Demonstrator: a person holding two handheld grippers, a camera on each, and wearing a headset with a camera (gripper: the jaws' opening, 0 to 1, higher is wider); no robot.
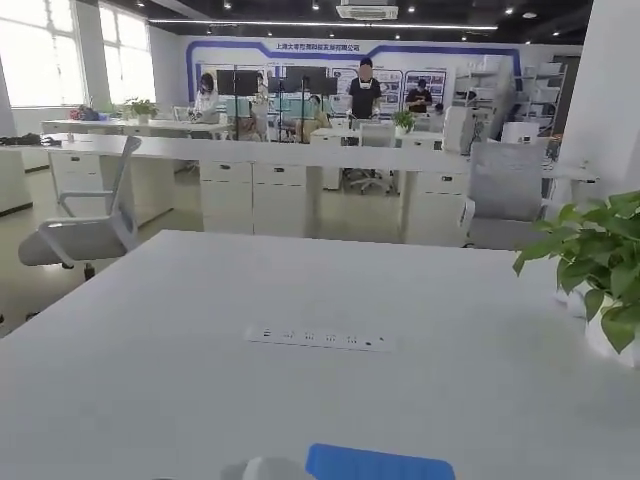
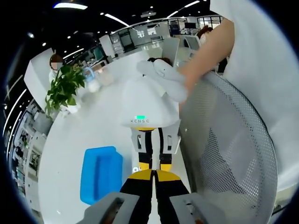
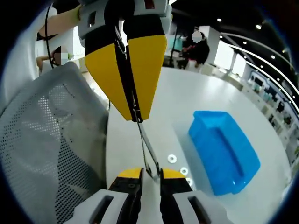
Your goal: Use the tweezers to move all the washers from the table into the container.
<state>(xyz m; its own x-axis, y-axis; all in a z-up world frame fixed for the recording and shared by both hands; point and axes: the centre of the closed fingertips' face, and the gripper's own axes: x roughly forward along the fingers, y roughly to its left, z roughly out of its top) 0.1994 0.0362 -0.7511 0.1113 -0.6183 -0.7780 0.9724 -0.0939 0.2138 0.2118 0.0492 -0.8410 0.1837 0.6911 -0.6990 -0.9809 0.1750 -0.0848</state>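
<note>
The thin metal tweezers point(image 3: 145, 144) stretch between my two grippers, which face each other tip to tip. In the right gripper view my left gripper point(image 3: 135, 116) comes down from the top, its yellow jaws shut on the tweezers' upper end. My right gripper point(image 3: 150, 176) is closed on their lower end. Three small washers point(image 3: 172, 158) lie on the white table just right of the tweezers, beside the blue container point(image 3: 224, 149). From the left gripper view, my left gripper point(image 2: 153, 173) meets the right gripper point(image 2: 153, 164), with the container point(image 2: 100, 172) to the left. The container's edge point(image 1: 380, 465) shows low in the head view.
A grey mesh chair back point(image 2: 233, 154) stands close beside the grippers at the table's edge. A potted plant point(image 1: 600, 260) sits at the table's right side and a flush power strip point(image 1: 320, 338) at its middle. Desks, chairs and people are further back.
</note>
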